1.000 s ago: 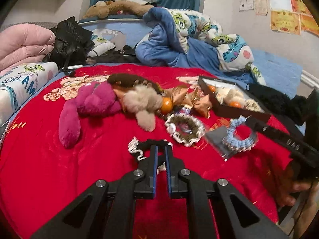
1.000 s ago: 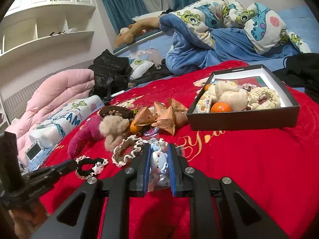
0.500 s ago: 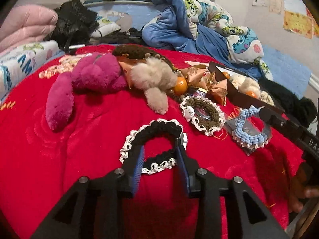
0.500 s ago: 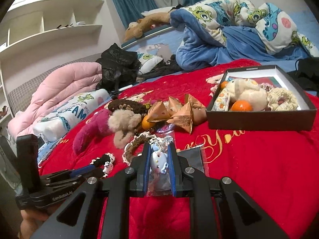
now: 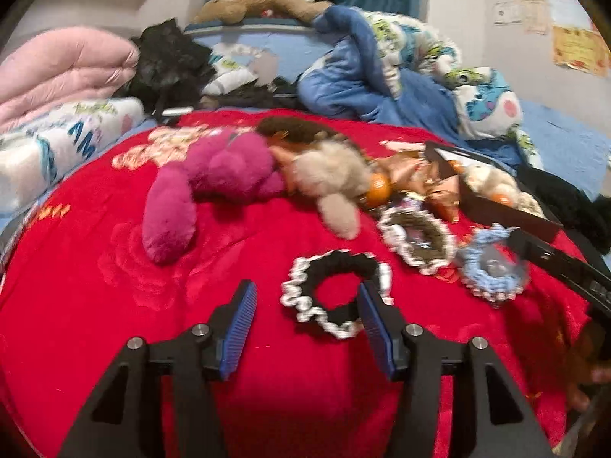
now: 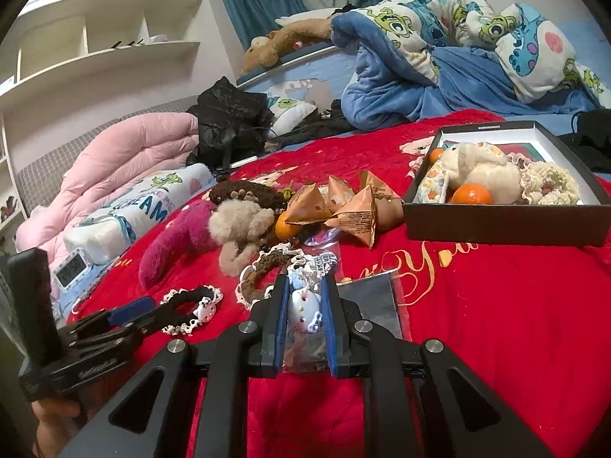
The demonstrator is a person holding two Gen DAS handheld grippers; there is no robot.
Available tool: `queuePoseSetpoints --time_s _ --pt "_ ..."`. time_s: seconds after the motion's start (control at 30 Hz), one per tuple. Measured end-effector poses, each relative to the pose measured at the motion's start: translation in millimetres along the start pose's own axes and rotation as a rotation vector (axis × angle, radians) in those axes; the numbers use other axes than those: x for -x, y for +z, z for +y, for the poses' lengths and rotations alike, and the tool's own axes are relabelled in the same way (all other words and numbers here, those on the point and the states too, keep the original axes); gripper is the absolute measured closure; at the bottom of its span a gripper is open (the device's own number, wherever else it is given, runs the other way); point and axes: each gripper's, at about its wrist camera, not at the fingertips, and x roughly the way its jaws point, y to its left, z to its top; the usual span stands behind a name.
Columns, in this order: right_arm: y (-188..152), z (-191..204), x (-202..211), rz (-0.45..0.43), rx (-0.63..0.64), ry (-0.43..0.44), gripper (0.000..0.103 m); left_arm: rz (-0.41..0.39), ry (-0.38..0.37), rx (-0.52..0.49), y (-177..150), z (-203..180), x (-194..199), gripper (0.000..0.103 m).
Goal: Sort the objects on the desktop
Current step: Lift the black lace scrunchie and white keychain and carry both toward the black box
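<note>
On the red bedspread [image 5: 95, 305] the left claw [image 5: 305, 313] hangs low with its jaws opening; the black scrunchie [image 5: 336, 290] with white lace trim lies flat between them, its right edge just beside the right pad, and neither pad presses on it. The right claw [image 6: 303, 313] is pressed together on a clear packet holding a pale blue scrunchie [image 6: 303, 309], lifted slightly off the bedspread. Beyond it a brown scrunchie [image 6: 267, 267] with white trim lies on the cover, near an orange [image 6: 286, 227] and several tan paper pyramids [image 6: 351, 215]. A magenta plush toy [image 5: 214, 187] and a beige plush toy [image 5: 332, 183] lie touching each other further back. To the right sits an open dark box [image 6: 496, 225] containing a cream plush, 2 oranges and a cream scrunchie. In the left wrist view the picture is blurred.
</note>
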Motion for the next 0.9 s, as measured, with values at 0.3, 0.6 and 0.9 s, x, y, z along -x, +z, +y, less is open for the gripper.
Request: queuePoseSetpoints --time_s 0.3,0.6,0.9 --pt "-2 1 -2 0.009 -0.002 -0.003 0.087 0.045 0.006 -0.011 -4 -1 -23 0.087" --pt "-4 1 1 -0.002 -0.001 -0.022 0.087 0.018 -0.035 -0.007 -7 2 -17 0.092" --pt "0 1 4 0.003 -0.006 -0.017 0.087 0.002 -0.048 -0.006 -5 -3 3 0.092"
